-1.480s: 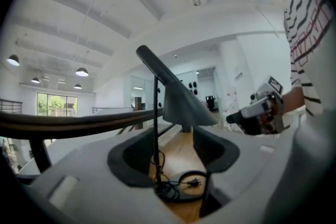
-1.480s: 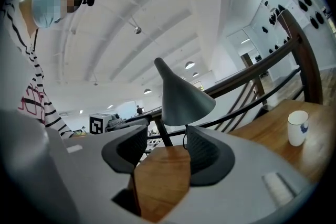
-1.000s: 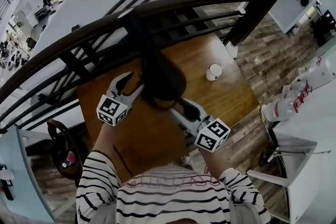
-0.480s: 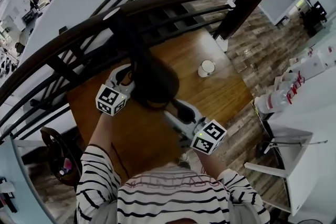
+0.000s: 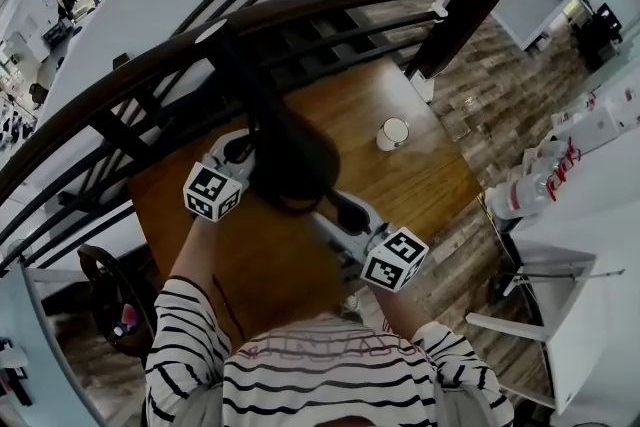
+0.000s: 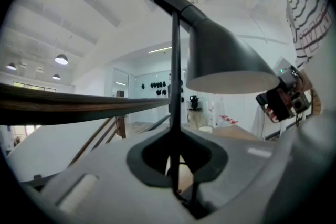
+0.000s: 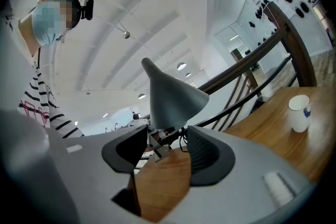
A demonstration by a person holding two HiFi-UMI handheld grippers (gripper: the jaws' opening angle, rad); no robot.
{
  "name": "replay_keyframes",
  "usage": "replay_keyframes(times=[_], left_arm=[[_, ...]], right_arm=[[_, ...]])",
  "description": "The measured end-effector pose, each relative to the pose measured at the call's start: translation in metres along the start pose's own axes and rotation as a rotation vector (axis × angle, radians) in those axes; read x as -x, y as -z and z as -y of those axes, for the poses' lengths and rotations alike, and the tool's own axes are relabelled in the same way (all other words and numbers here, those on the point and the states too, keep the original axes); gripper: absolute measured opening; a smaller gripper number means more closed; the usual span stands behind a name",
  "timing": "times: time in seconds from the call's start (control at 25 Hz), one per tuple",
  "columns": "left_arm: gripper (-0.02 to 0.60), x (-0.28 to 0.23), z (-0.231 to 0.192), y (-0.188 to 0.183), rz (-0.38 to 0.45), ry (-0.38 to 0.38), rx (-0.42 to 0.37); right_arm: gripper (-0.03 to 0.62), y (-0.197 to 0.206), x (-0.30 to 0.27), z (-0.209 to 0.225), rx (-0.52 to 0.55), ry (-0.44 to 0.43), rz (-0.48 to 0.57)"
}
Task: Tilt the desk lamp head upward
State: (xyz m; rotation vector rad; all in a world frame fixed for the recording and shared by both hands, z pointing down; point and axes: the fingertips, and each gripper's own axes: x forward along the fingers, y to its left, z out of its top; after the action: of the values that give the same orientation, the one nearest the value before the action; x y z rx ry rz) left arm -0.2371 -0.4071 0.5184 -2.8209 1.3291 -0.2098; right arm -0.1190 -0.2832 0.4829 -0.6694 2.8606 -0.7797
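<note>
head: the dark cone head (image 5: 290, 160) stands over the table (image 5: 420, 175), just inside the railing (image 5: 300, 15). It sits between the two grippers with its mouth facing down.
left gripper: the left gripper (image 6: 176, 165) has just been closing its jaws. They now sit almost together on the thin stem (image 6: 175, 76), which runs upright between the pads below the head.
right gripper: the right gripper (image 7: 163, 150) has its jaws wide apart, and they have just been opening further. Nothing is between the pads. The head sits ahead of them and higher, seemingly untouched.
step in hand: probably bracing the stem with the left gripper before the right one goes to the head.
do it well: keep the left grip firm and still, so the stem neither leans nor turns. Bring the right gripper's open jaws to the cone's lower rim. Then lift that rim in an arc about the joint at the top of the stem, slowly.
watch for: the cone looks smooth and may slide off the pads. A thin stem can twist in a light grip.
clearance: the cup (image 5: 392, 133) stands well apart, out of the likely path.
</note>
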Motion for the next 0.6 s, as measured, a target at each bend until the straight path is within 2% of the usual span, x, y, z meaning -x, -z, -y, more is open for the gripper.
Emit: replay_keyframes(times=[0.6], left_arm=[[0.032,-0.001,0.002,-0.001,0.007,0.008,0.042]], right_arm=[[0.250,-0.006,-0.007,-0.006,-0.013,-0.042,0.012]])
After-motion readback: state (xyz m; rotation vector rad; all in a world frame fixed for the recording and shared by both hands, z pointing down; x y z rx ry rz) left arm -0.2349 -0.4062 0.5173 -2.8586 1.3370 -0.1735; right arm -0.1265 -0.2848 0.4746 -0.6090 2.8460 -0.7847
